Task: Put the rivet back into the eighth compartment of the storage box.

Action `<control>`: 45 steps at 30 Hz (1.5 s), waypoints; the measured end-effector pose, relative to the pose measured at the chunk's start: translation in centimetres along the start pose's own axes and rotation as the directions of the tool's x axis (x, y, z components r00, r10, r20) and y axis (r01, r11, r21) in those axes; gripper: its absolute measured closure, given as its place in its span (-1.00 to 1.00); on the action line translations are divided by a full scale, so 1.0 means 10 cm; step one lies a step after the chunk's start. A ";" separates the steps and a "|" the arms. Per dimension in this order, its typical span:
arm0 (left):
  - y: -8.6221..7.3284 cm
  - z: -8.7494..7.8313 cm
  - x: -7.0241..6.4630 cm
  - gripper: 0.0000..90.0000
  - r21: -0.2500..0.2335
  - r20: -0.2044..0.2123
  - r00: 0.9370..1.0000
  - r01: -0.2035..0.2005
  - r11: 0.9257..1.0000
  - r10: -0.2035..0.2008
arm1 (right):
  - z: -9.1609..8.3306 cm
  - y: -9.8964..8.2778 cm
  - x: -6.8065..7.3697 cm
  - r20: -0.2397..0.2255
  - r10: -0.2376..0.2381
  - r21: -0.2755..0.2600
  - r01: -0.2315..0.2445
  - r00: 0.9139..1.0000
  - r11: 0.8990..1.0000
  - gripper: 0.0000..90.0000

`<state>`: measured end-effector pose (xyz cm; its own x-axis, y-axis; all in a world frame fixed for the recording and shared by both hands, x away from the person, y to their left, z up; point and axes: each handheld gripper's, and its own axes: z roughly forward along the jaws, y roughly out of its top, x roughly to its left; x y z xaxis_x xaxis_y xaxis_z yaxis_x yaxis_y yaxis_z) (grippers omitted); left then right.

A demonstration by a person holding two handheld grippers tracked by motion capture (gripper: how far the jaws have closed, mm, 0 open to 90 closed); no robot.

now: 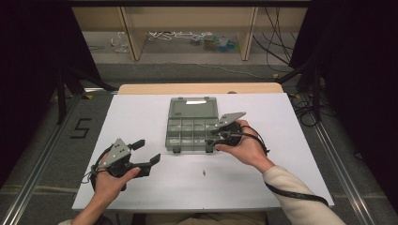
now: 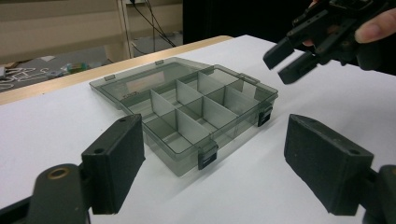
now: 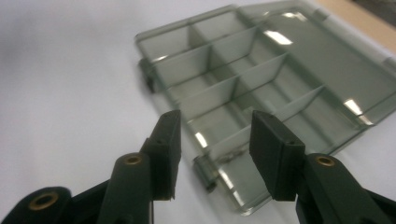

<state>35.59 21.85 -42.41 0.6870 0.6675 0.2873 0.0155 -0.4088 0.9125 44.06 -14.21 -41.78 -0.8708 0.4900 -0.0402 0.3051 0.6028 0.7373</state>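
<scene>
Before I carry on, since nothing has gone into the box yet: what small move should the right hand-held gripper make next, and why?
Probably swing the right hand-held gripper toward the small dark part lying on the white table. The organizer box lies open, its compartments look empty, and the jaws stand apart with nothing between them, so picking up that part seems the sensible next step.

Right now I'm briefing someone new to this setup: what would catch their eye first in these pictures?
First the open, smoke-grey compartment box in the middle of the white table, its lid lying flat behind it and its divided cells apparently empty. Next the right gripper at the box's near right corner, jaws apart with nothing between them. The left gripper rests open at the table's near left, and a tiny dark object lies alone in front of the box.
</scene>
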 end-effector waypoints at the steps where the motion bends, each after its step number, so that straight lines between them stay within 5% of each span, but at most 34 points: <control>1: 0.00 0.00 0.00 -0.56 0.001 -0.001 1.000 -0.001 1.000 0.001 | 0.00 0.00 0.02 -0.010 -0.014 0.008 0.014 1.000 1.000 0.22; 3: 0.00 0.00 0.00 -0.56 0.000 0.000 1.000 0.000 1.000 0.000 | -0.01 0.01 0.05 -0.023 -0.030 0.048 0.031 0.999 0.998 0.22; 14: 0.00 -0.01 0.00 -0.56 0.013 -0.002 1.000 -0.001 1.000 0.001 | 0.01 0.03 0.22 -0.094 -0.071 0.077 0.079 0.993 0.994 0.22; 33: 0.01 -0.02 0.00 -0.56 0.014 -0.002 1.000 -0.003 1.000 0.003 | 0.06 0.03 0.32 -0.134 -0.084 0.104 0.099 0.987 0.990 0.21; 45: 0.00 -0.02 0.00 -0.56 0.015 -0.002 1.000 -0.003 1.000 0.003 | 0.13 0.00 0.36 -0.149 -0.100 0.133 0.120 0.984 0.984 -0.10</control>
<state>35.47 21.93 -42.33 0.6856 0.6675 0.2905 0.0243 -0.4198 0.9073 41.44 -11.61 -42.83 -0.9445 0.3282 -0.0130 0.2469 0.7357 0.6307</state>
